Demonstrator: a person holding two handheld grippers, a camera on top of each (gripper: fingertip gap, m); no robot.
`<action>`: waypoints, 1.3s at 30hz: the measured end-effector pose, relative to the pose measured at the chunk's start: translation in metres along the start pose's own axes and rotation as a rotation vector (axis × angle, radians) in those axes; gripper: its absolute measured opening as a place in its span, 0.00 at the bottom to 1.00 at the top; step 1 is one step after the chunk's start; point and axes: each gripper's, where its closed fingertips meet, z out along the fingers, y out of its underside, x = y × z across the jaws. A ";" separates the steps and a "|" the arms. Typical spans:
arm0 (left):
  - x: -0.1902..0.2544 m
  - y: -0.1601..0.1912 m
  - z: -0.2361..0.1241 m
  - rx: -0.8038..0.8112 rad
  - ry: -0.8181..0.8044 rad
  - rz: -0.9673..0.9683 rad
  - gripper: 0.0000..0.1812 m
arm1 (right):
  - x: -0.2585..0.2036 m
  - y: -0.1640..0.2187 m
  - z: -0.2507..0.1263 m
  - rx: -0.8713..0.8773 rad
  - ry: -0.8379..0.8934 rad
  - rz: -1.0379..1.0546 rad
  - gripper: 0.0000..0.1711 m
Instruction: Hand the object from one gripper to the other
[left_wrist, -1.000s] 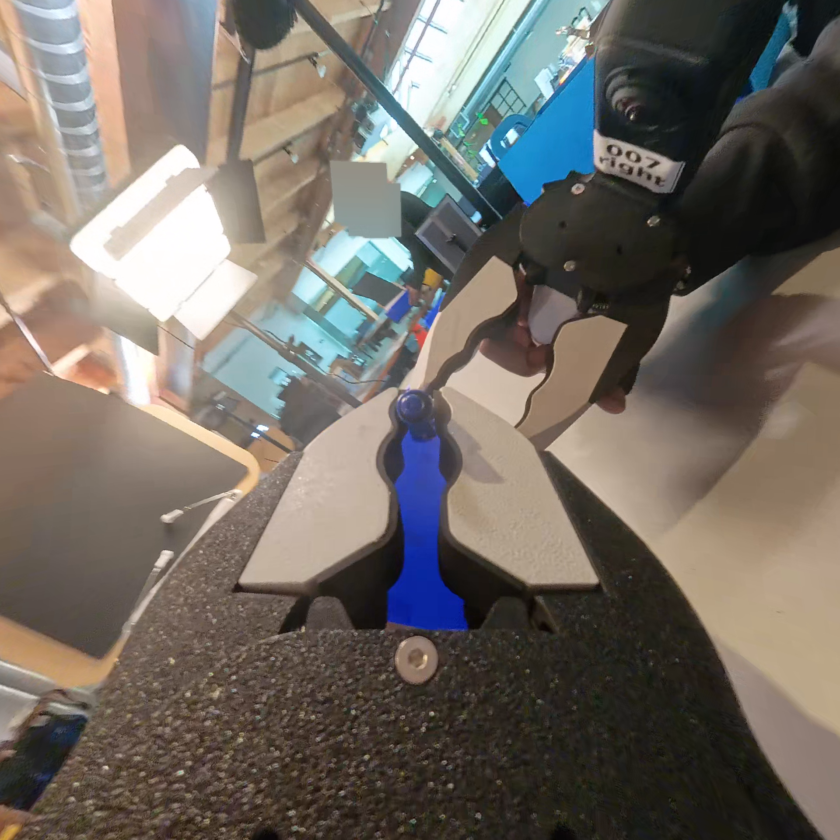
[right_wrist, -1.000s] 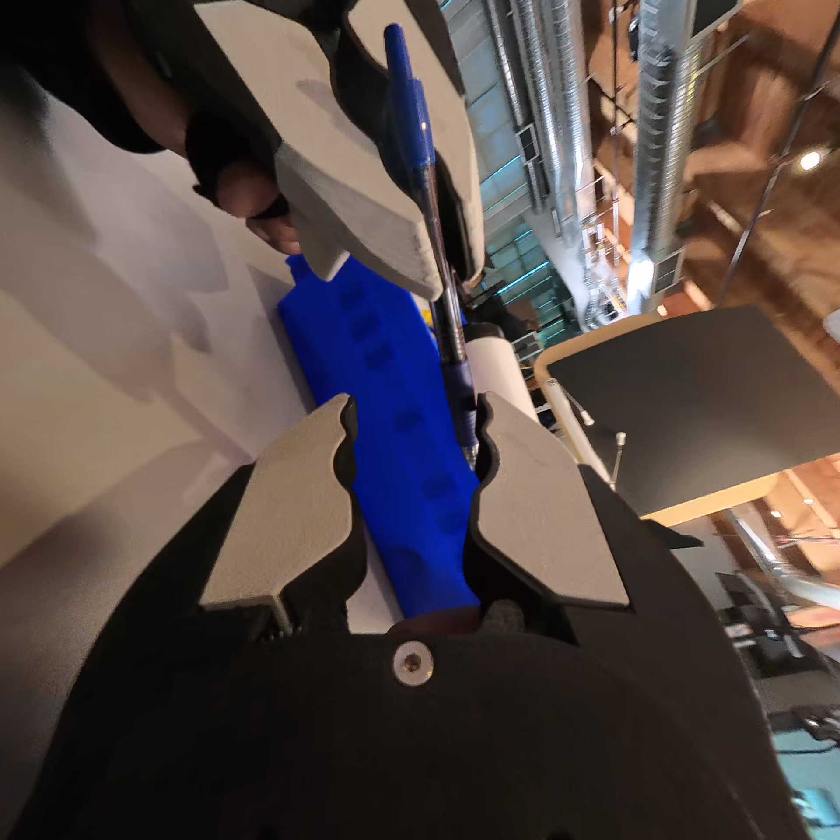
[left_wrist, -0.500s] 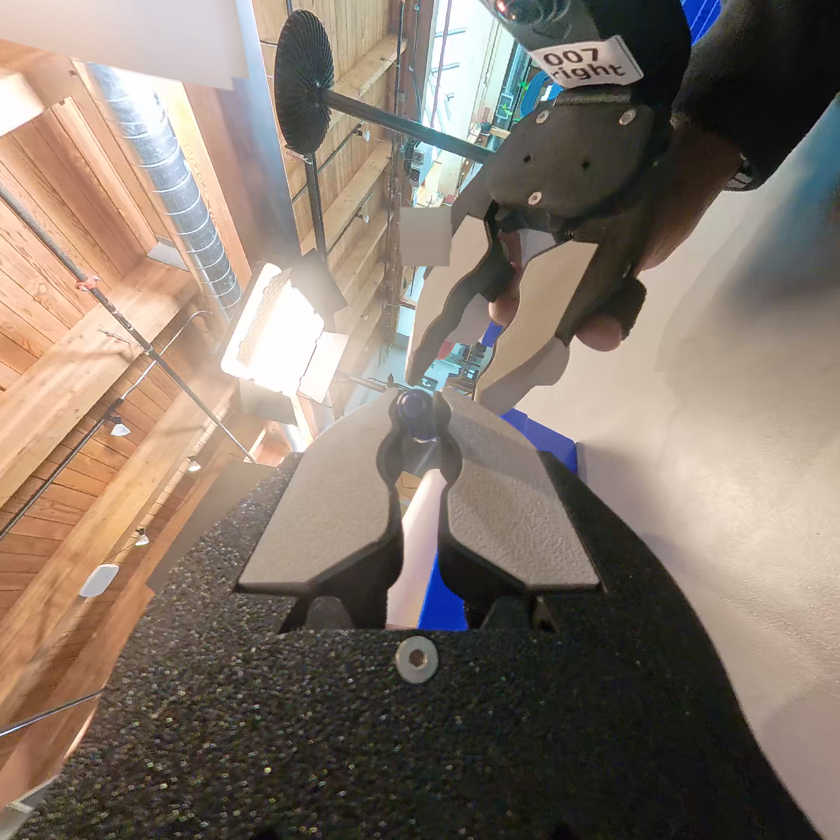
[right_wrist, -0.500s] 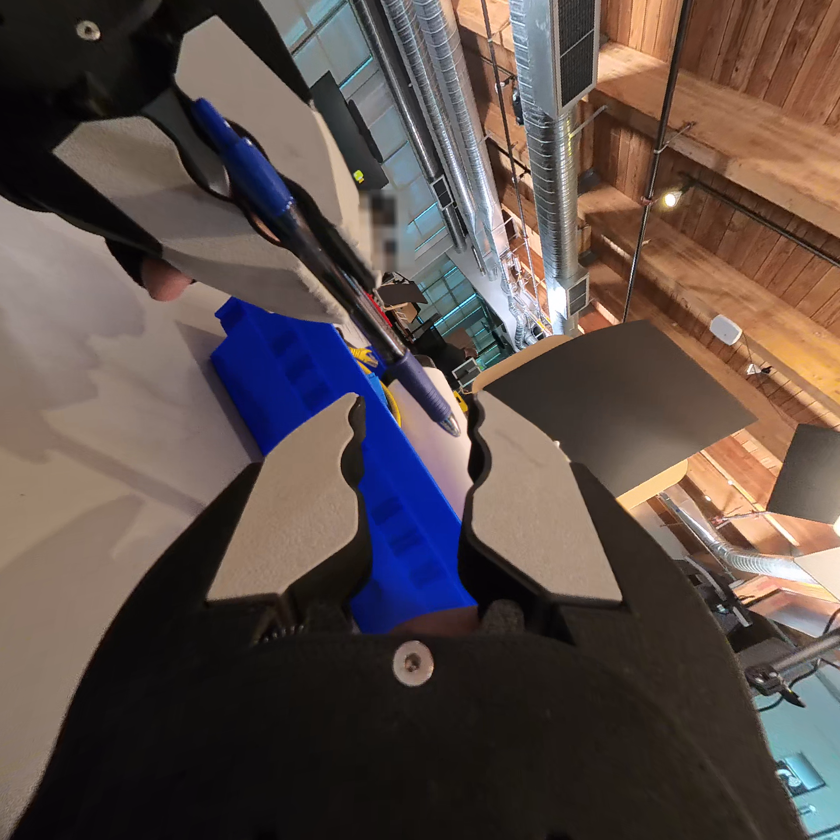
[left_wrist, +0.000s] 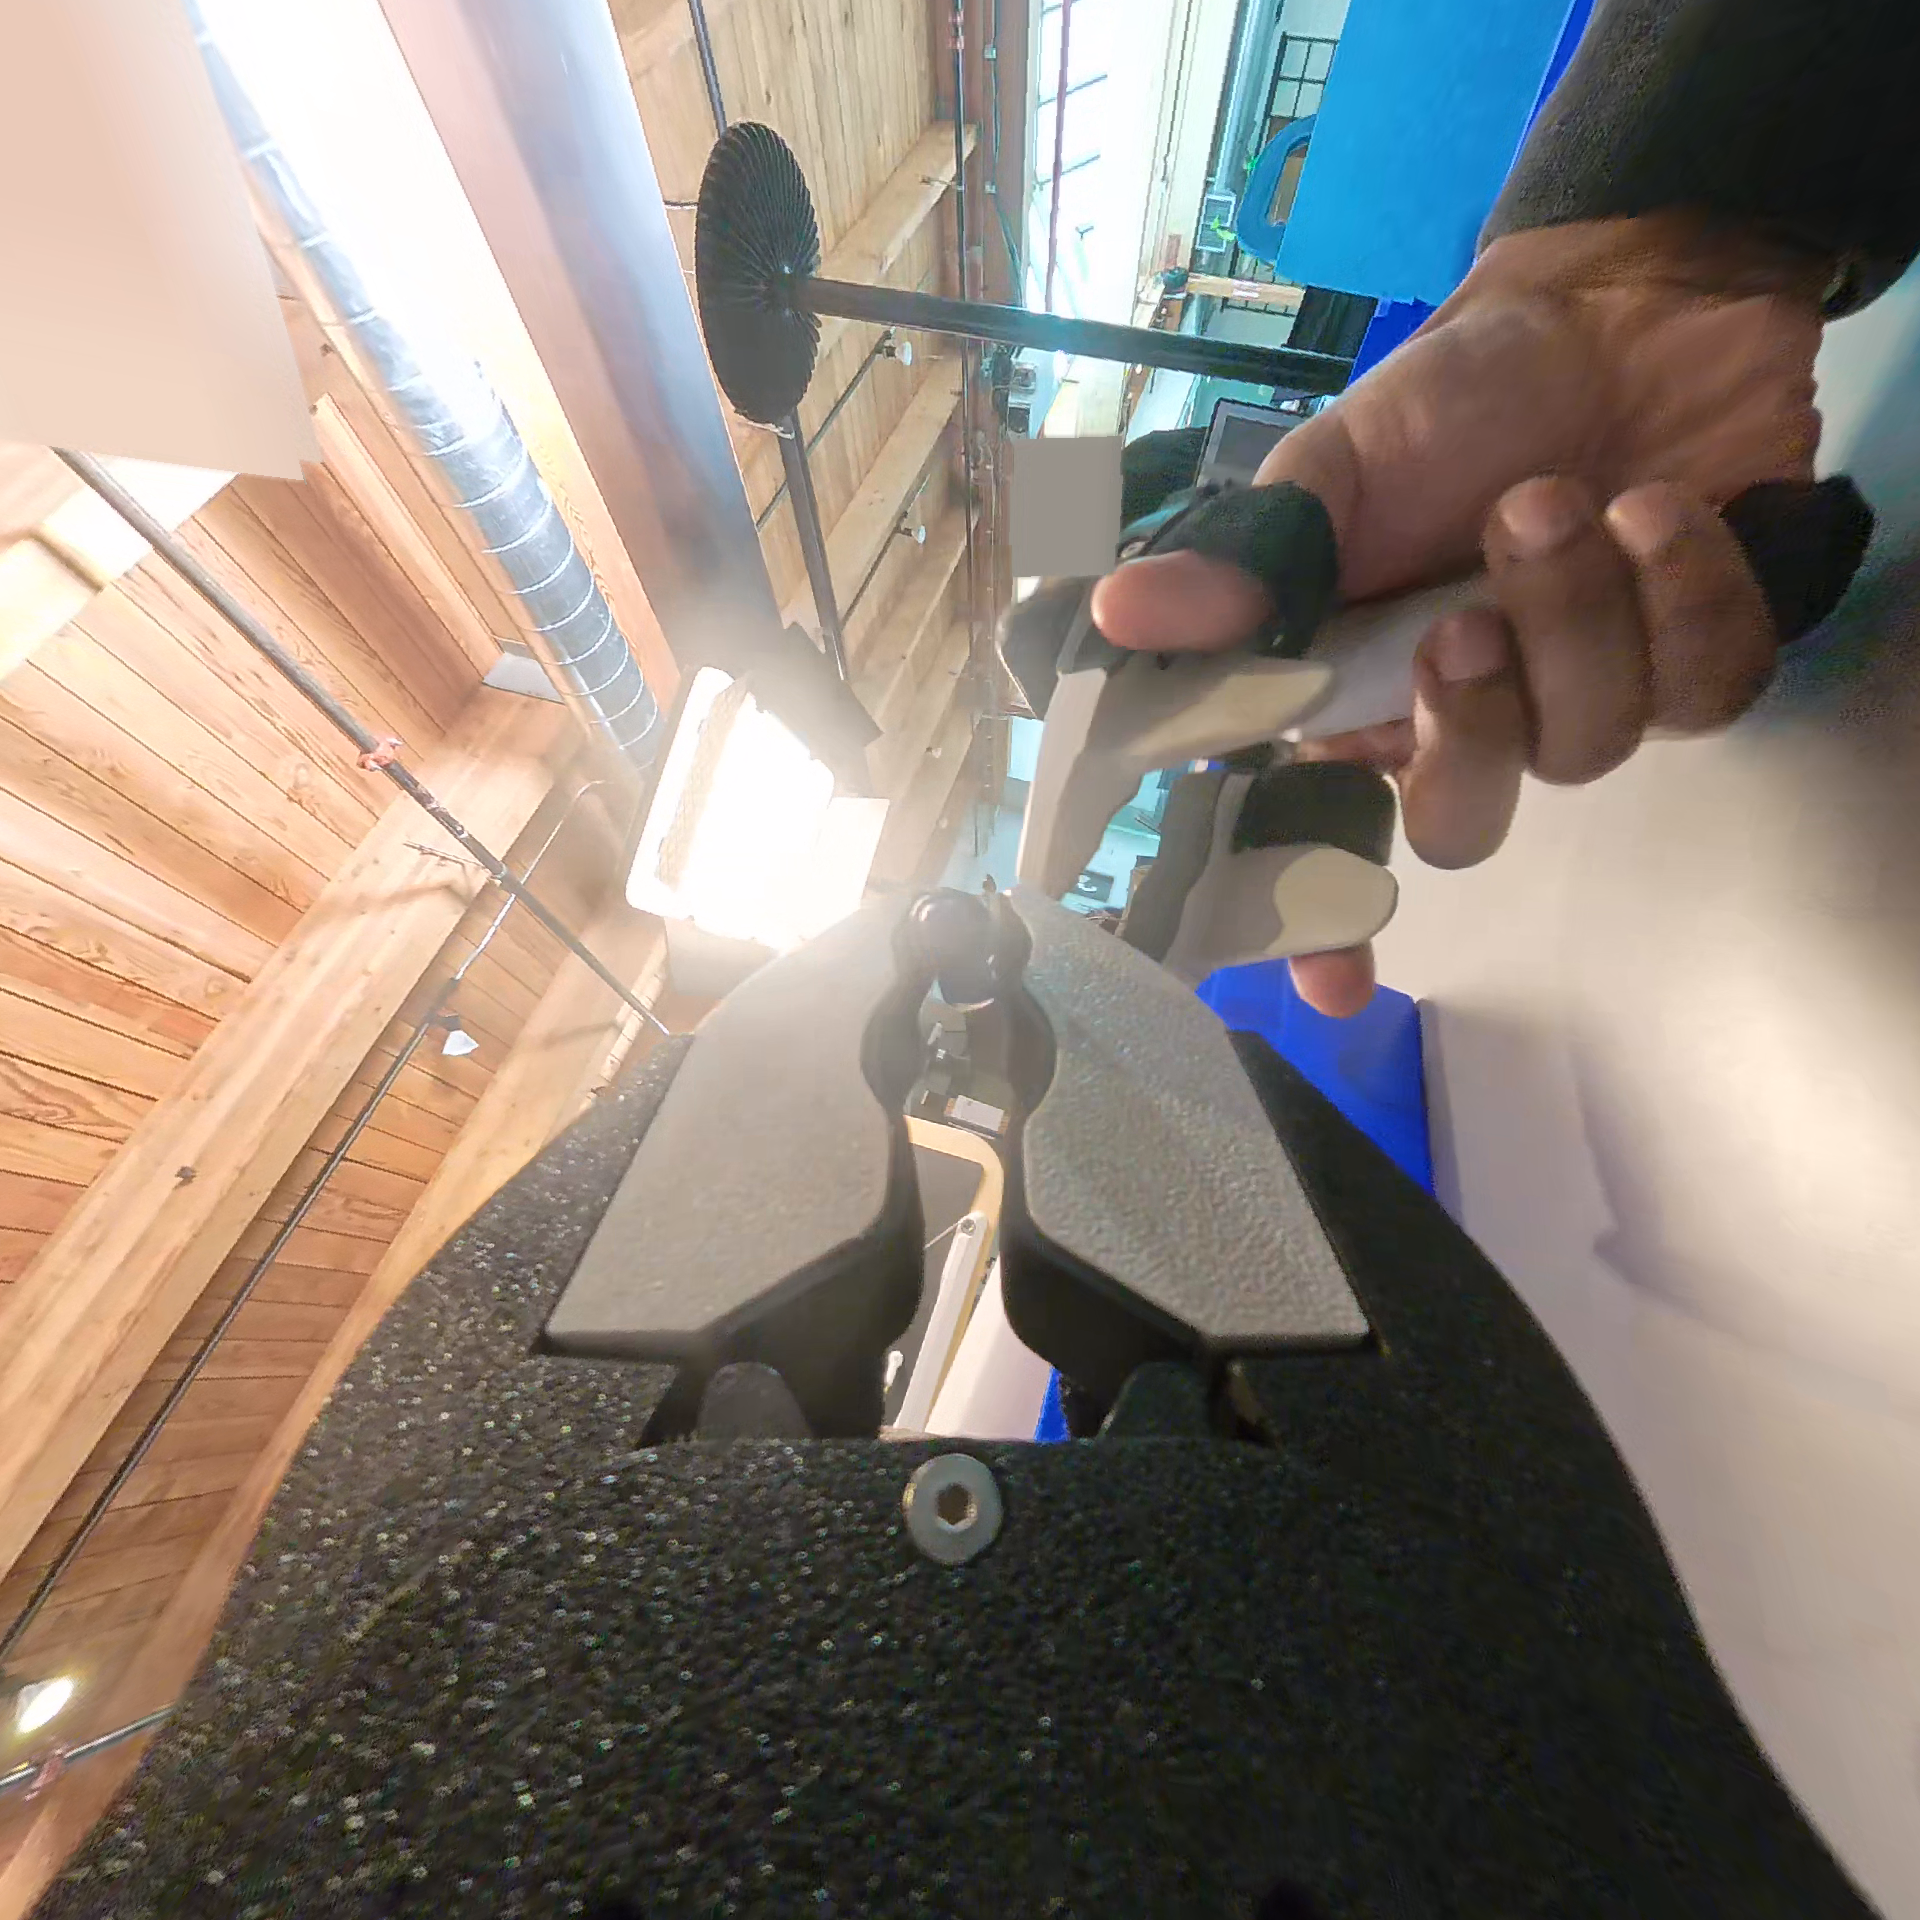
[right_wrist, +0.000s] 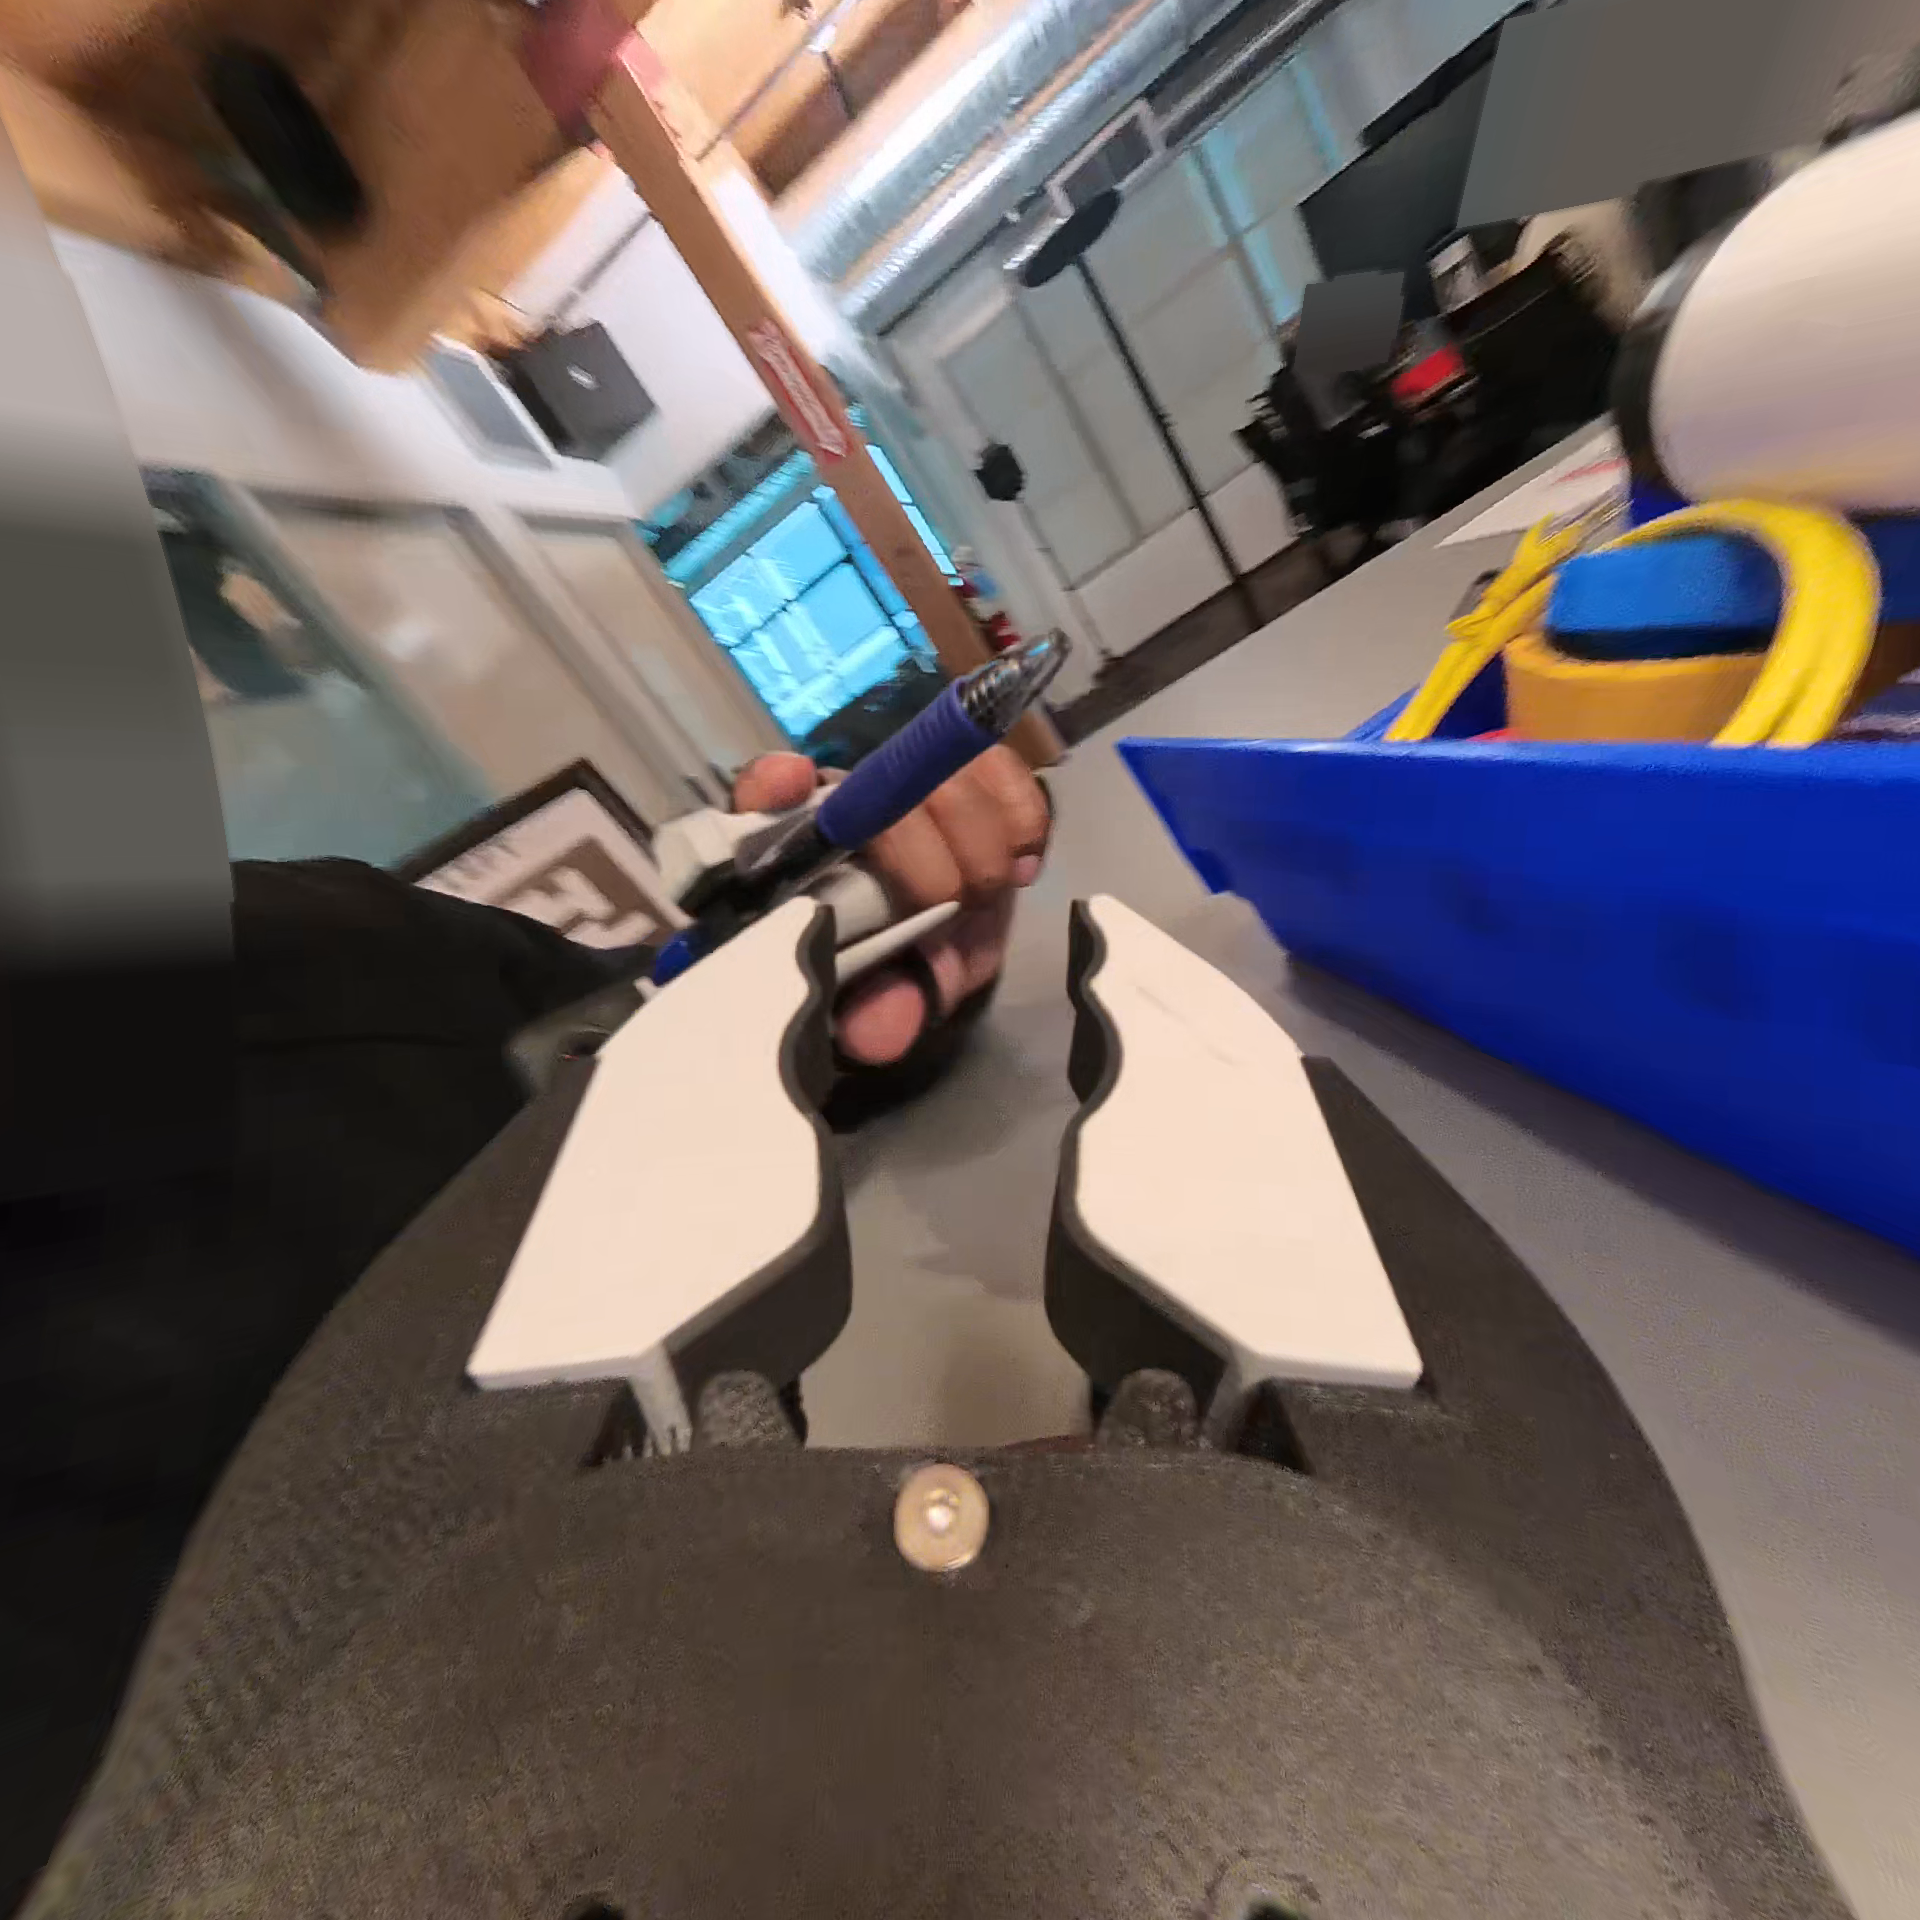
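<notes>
A blue pen (left_wrist: 943, 928) sits end-on in my left gripper (left_wrist: 961, 912), which is shut on it. In the right wrist view the pen (right_wrist: 914, 727) points up and to the right, its clear tip above the grey table (right_wrist: 1101, 821). The left gripper holding it is mostly hidden behind a hand (right_wrist: 966, 831). My right gripper (right_wrist: 951, 925) is open and empty, its fingertips just below the pen and not touching it. In the left wrist view the right gripper (left_wrist: 1174, 883) shows close above right of the pen, held by a hand (left_wrist: 1558, 540).
A blue bin (right_wrist: 1558, 894) stands on the table to the right, holding tape rolls (right_wrist: 1631, 686) and a yellow cable (right_wrist: 1829, 613). The bin's edge also shows in the left wrist view (left_wrist: 1340, 1060). A bright studio lamp (left_wrist: 738, 810) and light stands are behind.
The pen tip lay between my right gripper's open fingers; the right gripper has since swung away and now sits below the pen. Both views have turned. The left gripper stays shut on the pen.
</notes>
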 end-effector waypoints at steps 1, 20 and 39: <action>0.001 -0.001 0.000 0.003 0.000 0.006 0.06 | -0.004 0.002 0.002 0.001 -0.044 0.052 0.25; 0.066 0.014 -0.002 -0.064 0.472 -0.552 0.28 | 0.001 -0.041 -0.025 0.143 0.116 -0.192 0.07; 0.092 0.013 0.003 -0.271 0.672 -0.997 0.10 | -0.002 0.037 0.005 -0.291 0.142 -0.496 0.07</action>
